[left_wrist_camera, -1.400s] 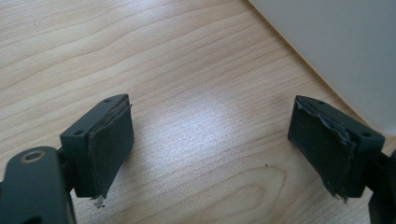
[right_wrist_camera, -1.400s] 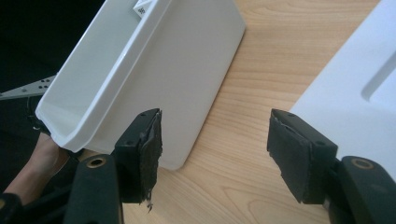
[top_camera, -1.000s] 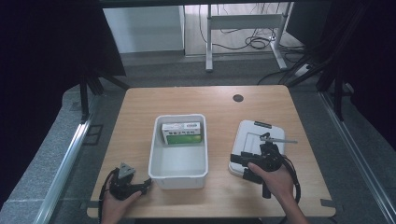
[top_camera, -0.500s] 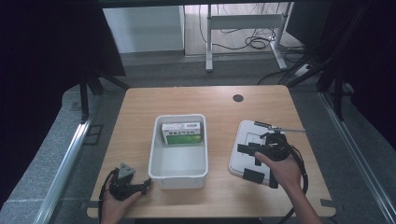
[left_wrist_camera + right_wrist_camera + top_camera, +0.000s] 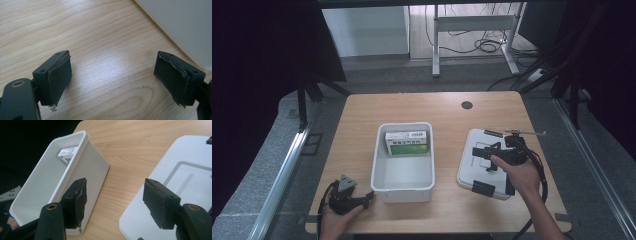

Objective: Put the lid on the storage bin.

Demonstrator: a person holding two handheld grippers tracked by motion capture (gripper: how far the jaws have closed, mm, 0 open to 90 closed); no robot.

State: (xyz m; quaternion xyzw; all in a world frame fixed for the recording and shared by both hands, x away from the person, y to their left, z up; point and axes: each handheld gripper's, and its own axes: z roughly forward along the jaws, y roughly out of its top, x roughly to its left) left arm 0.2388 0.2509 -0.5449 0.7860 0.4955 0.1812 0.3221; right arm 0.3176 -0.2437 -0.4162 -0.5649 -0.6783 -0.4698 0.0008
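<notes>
The right gripper [image 5: 484, 152], jaws spread and empty, hovers over the white lid [image 5: 472, 172] (left gripper [image 5: 362, 199] idle, likewise spread), the bin [image 5: 379, 165] lying leftward.

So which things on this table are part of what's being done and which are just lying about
In the job:
- right gripper, open, over the white lid
- white bin
- green box inside the bin

Lying about:
- left gripper, open, resting on the table beside the bin
- black round cap in the tabletop
</notes>
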